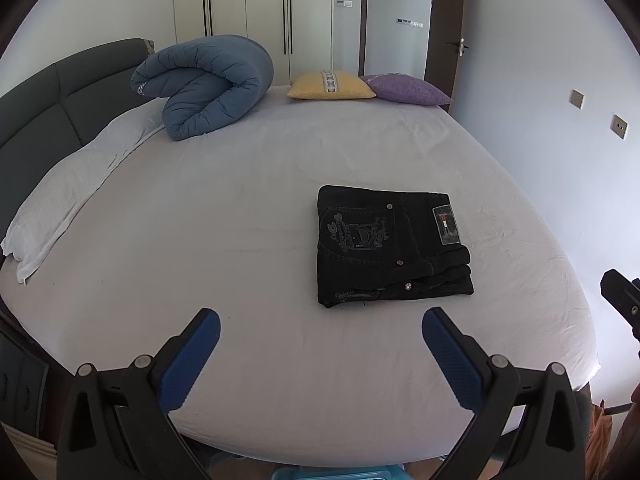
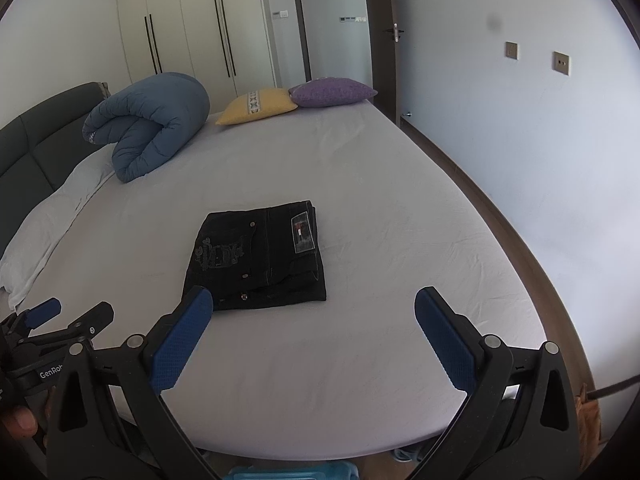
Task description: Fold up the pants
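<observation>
Both tongs, left (image 1: 320, 330) and right (image 2: 314, 310), hang open and empty. Folded pants (image 2: 256, 256) lie just beyond on the bed (image 2: 400, 240), nearer the right tongs.

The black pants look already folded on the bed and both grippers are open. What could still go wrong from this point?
1. The folded pants show loose layered edges on the near right side; a nudge from the open right gripper, which is closest, could undo the stack.
2. The left gripper is also open and low over the bed sheet; it might snag and wrinkle the sheet.
</observation>
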Demonstrator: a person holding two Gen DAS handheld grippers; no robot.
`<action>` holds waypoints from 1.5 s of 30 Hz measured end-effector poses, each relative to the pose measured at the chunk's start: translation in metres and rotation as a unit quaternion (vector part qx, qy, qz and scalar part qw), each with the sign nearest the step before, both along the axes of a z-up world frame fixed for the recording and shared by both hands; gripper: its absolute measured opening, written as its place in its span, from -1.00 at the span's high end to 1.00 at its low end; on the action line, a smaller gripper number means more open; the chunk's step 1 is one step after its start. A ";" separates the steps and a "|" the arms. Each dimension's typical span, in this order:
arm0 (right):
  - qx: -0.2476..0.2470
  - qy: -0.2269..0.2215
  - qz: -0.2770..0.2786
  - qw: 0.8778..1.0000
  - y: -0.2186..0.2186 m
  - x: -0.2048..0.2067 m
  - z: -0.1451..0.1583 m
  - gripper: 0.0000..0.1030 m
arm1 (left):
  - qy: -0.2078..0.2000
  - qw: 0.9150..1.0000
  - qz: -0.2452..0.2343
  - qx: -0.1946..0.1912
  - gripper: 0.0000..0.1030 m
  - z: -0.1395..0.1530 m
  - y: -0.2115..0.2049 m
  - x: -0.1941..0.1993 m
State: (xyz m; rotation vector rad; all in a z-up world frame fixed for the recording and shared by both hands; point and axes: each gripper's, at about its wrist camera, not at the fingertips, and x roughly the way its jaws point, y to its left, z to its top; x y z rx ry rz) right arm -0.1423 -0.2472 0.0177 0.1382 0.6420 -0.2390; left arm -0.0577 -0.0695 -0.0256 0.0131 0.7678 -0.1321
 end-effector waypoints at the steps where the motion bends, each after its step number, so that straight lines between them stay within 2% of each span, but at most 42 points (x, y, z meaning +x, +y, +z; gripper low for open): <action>1: 0.001 0.002 0.000 1.000 0.000 0.001 -0.002 -1.00 | 0.000 1.000 0.000 0.000 -1.00 -0.001 0.000 0.000; 24: 0.010 0.067 0.017 0.998 0.017 0.028 -0.045 -1.00 | 0.009 1.000 0.003 0.013 -1.00 -0.023 -0.002 0.004; 45: 0.017 0.078 0.025 0.997 0.035 0.029 -0.053 -1.00 | 0.015 1.000 0.003 0.013 -1.00 -0.030 -0.006 0.001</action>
